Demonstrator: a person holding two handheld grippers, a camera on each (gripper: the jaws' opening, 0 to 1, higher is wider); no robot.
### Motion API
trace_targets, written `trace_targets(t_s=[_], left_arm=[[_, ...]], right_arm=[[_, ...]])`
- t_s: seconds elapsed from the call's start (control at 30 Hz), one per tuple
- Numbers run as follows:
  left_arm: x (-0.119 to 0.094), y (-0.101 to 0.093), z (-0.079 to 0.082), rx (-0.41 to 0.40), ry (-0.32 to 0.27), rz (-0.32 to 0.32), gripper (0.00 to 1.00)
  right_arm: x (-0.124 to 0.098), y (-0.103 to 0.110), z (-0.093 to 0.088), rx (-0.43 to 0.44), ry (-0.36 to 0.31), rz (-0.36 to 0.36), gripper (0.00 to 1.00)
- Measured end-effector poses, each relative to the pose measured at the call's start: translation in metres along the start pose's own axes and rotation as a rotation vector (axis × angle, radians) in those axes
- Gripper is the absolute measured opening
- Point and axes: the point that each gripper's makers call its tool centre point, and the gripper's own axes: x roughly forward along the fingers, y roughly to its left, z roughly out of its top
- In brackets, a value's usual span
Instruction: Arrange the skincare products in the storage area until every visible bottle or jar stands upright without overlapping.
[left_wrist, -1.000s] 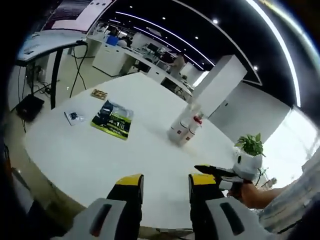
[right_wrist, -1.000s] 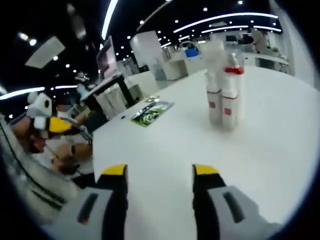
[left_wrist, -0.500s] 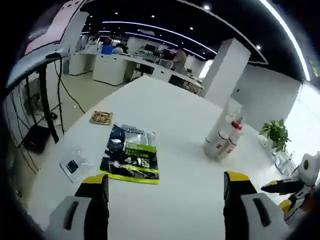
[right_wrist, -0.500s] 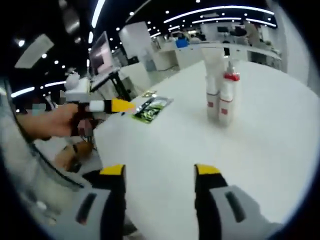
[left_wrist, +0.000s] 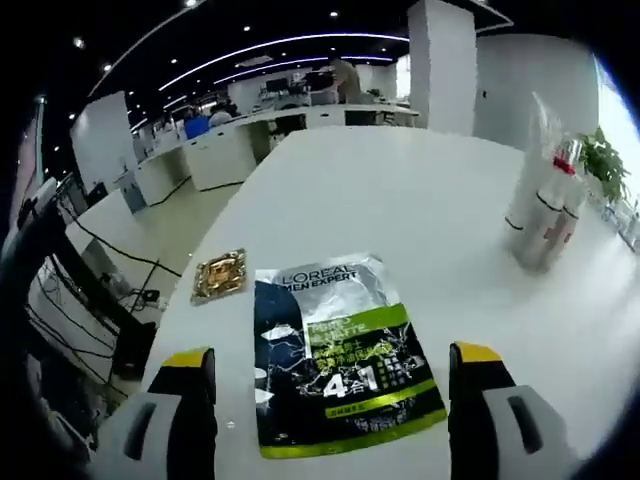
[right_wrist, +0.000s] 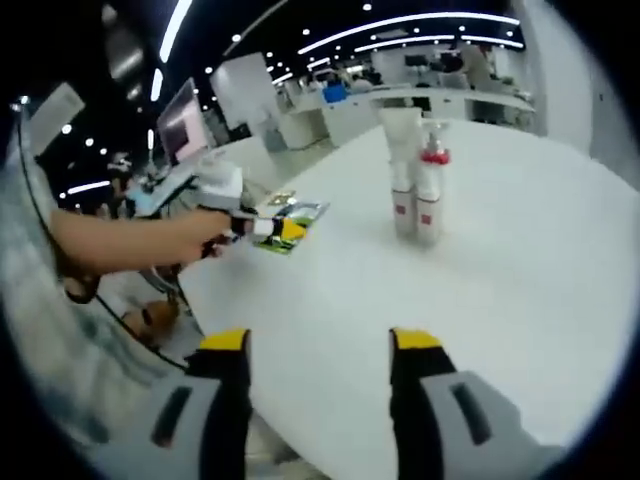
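A dark green-and-silver skincare sachet (left_wrist: 335, 350) lies flat on the white table (left_wrist: 400, 190), a small gold packet (left_wrist: 219, 275) just beyond its left corner. My left gripper (left_wrist: 332, 355) hangs over the sachet, jaws wide open with nothing between them. Two white bottles (left_wrist: 545, 210) with red trim stand upright together at the far right. In the right gripper view the same bottles (right_wrist: 415, 195) stand mid-table, and a hand holds the left gripper (right_wrist: 270, 228) over the sachet (right_wrist: 295, 215). My right gripper (right_wrist: 320, 342) is open above bare table near the edge.
A potted plant (left_wrist: 605, 160) sits beyond the bottles. The table edge (left_wrist: 170, 320) drops to the floor at the left, with desks and cables beyond. The person's arm (right_wrist: 120, 240) reaches in from the left in the right gripper view.
The left gripper opened wide and moved across the table until it stands over the sachet. The right gripper has stayed near the table edge, still open.
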Motion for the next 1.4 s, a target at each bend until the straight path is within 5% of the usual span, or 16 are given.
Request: trace_targets(t_s=[0.13,0.17,0.3,0.53,0.63,0.97,1.03,1.1,1.17,1.23,1.4], left_arm=[[0.012,-0.002,-0.017,-0.14,0.085,-0.023,1.0],[0.015,-0.005,-0.011,-0.188,0.051,-0.045,1.0],[0.021,-0.007,-0.007,-0.157,0.056,-0.045,1.0],[0.026,0.001,0.005,-0.163,0.024,-0.036,0.95],[0.019,0.006,0.006,-0.146,0.014,-0.033,0.77],[0.015,-0.003,0.003,-0.142,-0.019,-0.051,0.65],[0.01,-0.006,0.003,-0.129,-0.027,-0.06,0.48],[0.009,-0.007,0.004,-0.14,-0.032,-0.066,0.45],[0.008,-0.005,0.003,-0.141,-0.03,-0.071,0.31],[0.006,-0.009,0.003,-0.264,-0.007,-0.125,0.22],[0.01,-0.008,0.01,-0.351,-0.044,-0.21,0.12]], right_arm=[[0.002,-0.006,-0.002,-0.017,0.015,0.004,0.52],[0.002,-0.008,0.0,-0.016,0.011,0.005,0.52],[0.0,-0.017,0.015,-0.008,-0.031,-0.008,0.52],[0.003,-0.019,0.007,-0.022,-0.009,-0.004,0.5],[0.001,-0.022,0.007,-0.014,-0.016,-0.014,0.49],[0.005,-0.023,0.024,0.009,-0.067,-0.022,0.44],[0.006,-0.023,0.03,0.002,-0.082,-0.022,0.44],[0.007,-0.023,0.03,-0.002,-0.082,-0.022,0.44],[0.008,-0.022,0.03,-0.004,-0.082,-0.021,0.44],[0.009,-0.02,0.029,-0.003,-0.078,-0.018,0.43],[0.018,-0.011,0.036,0.025,-0.1,0.016,0.43]])
